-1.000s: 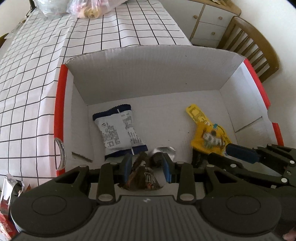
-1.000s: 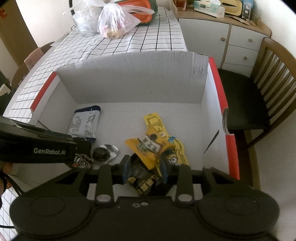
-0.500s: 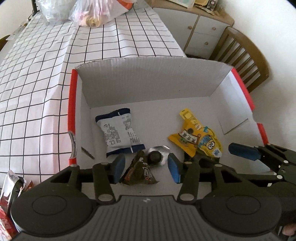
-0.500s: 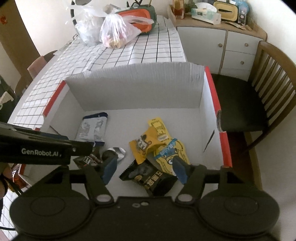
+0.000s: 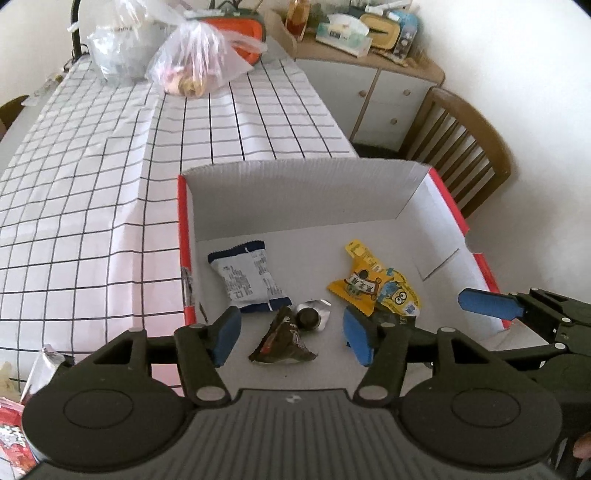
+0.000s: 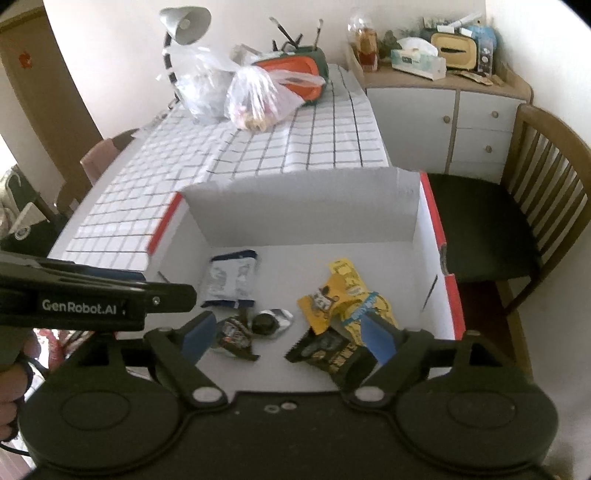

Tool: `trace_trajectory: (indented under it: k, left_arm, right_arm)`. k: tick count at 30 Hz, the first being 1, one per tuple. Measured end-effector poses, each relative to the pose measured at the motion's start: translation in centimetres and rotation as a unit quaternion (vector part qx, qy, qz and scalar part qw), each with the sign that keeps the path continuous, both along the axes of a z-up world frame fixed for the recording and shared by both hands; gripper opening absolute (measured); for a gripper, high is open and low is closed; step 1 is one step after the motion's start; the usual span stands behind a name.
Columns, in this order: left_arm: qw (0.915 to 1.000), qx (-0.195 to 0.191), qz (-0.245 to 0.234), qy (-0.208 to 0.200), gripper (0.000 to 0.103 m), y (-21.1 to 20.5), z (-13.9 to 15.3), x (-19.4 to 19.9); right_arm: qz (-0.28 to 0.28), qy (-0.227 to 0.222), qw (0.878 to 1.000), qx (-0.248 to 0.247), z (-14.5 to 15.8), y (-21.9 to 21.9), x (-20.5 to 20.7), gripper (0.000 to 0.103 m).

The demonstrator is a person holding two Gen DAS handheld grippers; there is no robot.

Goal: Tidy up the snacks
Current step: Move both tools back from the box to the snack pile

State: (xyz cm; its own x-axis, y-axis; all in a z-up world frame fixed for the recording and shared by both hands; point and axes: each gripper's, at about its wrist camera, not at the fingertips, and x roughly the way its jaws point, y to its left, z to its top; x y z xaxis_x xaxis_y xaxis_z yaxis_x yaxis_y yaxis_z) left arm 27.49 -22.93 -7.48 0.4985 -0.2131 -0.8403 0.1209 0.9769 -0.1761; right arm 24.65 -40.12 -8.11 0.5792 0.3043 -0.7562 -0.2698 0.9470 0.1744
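A white cardboard box (image 5: 295, 195) with red edges holds several snacks. In the left wrist view a blue-and-white packet (image 5: 247, 277), a dark triangular packet (image 5: 282, 341), a small dark round sweet on foil (image 5: 309, 318) and yellow packets (image 5: 373, 286) lie on its floor. My left gripper (image 5: 291, 338) is open and empty above the dark triangular packet. My right gripper (image 6: 286, 334) is open and empty above a black packet (image 6: 327, 350), which lies beside the yellow packets (image 6: 343, 295). The right gripper also shows in the left wrist view (image 5: 487, 302).
The box sits on a table with a white checked cloth (image 5: 92, 184). Plastic bags (image 6: 255, 96) and a lamp (image 6: 184, 22) stand at the far end. A wooden chair (image 6: 517, 221) and a cabinet (image 6: 443, 110) are to the right. Red packets (image 5: 11, 439) lie at the left.
Both grippers have opened, let go of the dark triangular packet and the black packet into the box, and pulled back and up.
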Motion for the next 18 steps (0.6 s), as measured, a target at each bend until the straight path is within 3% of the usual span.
trace_trajectory:
  k: [18]
  left_arm:
    - [0.997, -0.009, 0.022, -0.074, 0.07, 6.7, 3.9, -6.8]
  right_arm:
    - [0.025, -0.04, 0.998, 0.042, 3.2, 4.1, -5.2, 0.099]
